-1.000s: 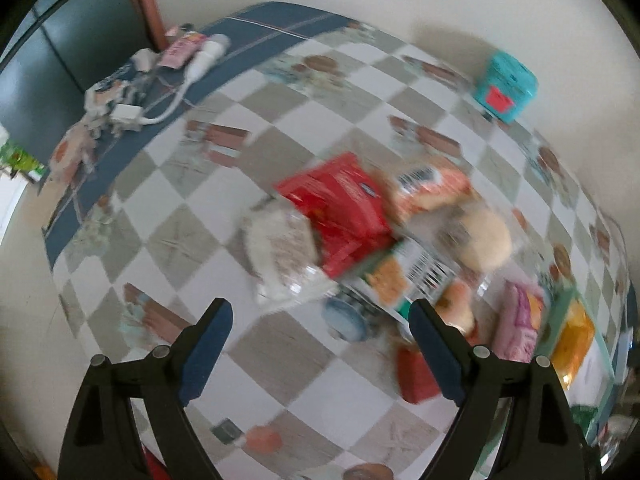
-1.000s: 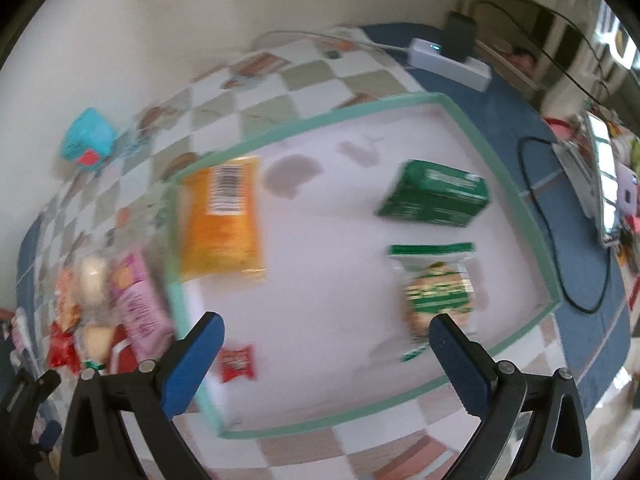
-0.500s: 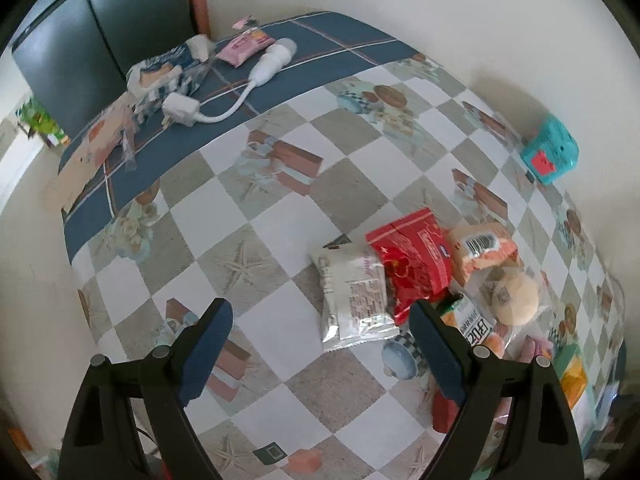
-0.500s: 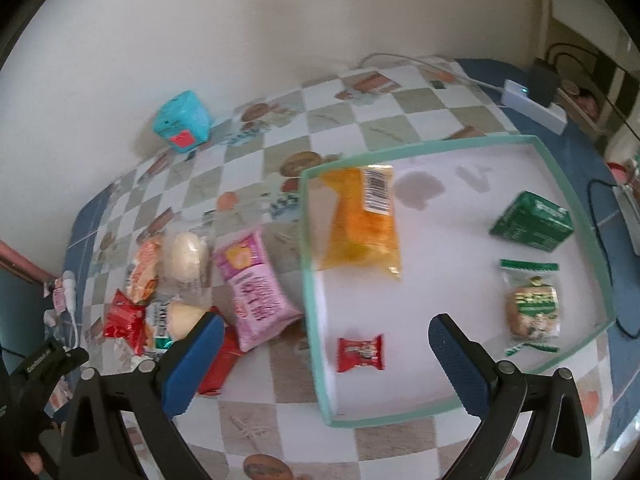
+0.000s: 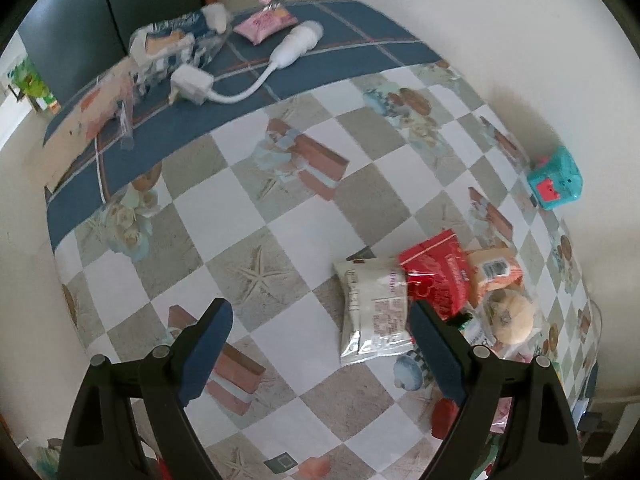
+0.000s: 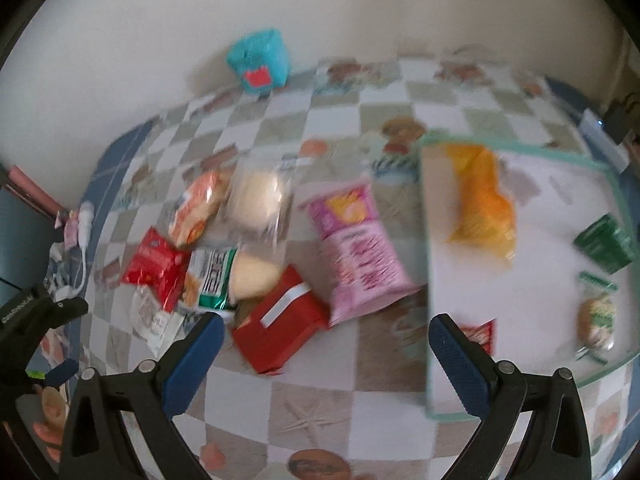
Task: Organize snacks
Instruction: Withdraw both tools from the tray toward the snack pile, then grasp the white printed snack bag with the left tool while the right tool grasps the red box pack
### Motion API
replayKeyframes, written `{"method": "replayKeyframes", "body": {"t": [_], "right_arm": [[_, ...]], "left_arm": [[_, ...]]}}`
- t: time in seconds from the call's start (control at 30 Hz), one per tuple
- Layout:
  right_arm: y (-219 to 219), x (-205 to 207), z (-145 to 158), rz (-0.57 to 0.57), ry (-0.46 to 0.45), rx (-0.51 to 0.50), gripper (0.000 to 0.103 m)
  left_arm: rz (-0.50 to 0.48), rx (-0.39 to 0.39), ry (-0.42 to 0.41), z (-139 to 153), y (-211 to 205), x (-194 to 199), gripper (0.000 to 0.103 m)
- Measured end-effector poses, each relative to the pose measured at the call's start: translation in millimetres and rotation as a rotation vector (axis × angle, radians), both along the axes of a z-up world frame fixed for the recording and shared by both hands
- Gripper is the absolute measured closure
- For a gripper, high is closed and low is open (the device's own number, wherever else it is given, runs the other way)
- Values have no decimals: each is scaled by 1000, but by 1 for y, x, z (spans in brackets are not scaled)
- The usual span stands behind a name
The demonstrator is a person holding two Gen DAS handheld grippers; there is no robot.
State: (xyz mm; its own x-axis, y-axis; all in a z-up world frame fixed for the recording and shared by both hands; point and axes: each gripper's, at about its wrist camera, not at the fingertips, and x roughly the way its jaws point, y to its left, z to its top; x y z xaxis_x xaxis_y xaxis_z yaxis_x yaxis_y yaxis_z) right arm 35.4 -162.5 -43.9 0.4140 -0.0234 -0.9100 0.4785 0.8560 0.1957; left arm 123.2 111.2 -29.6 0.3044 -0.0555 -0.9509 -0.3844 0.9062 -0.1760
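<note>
A pile of snacks lies on the checkered tablecloth: a white packet (image 5: 374,312), a red packet (image 5: 438,276), an orange packet (image 5: 494,270) and a round bun (image 5: 512,318). In the right wrist view I see a red box (image 6: 278,326), a pink bag (image 6: 356,248), the red packet (image 6: 154,266) and a green-rimmed white tray (image 6: 430,320) holding an orange bag (image 6: 482,208), a green box (image 6: 604,244), a wrapped bun (image 6: 596,316) and a small red candy (image 6: 478,334). My left gripper (image 5: 320,348) is open and empty above the cloth, left of the pile. My right gripper (image 6: 326,360) is open and empty above the red box.
A teal cube (image 5: 554,178) stands by the wall. A white power adapter with cable (image 5: 192,84), a pink sachet (image 5: 266,24) and a blue-white packet (image 5: 172,40) lie on the blue end of the table. The left gripper's black frame (image 6: 28,312) shows at left.
My left gripper has pulled back and swung left, away from the pile. My right gripper has swung left from over the tray to over the snack pile, with motion blur.
</note>
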Motion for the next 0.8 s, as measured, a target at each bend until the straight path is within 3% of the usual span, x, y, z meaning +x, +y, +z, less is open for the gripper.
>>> {"method": "replayKeyframes", "body": {"t": [0.37, 0.8], "right_arm": [[3, 18, -32, -73, 84, 39, 0], [1, 35, -54, -91, 134, 35, 0]], "left_arm": [[-56, -15, 76, -42, -21, 26, 13], [-98, 67, 107, -66, -43, 43, 13]]}}
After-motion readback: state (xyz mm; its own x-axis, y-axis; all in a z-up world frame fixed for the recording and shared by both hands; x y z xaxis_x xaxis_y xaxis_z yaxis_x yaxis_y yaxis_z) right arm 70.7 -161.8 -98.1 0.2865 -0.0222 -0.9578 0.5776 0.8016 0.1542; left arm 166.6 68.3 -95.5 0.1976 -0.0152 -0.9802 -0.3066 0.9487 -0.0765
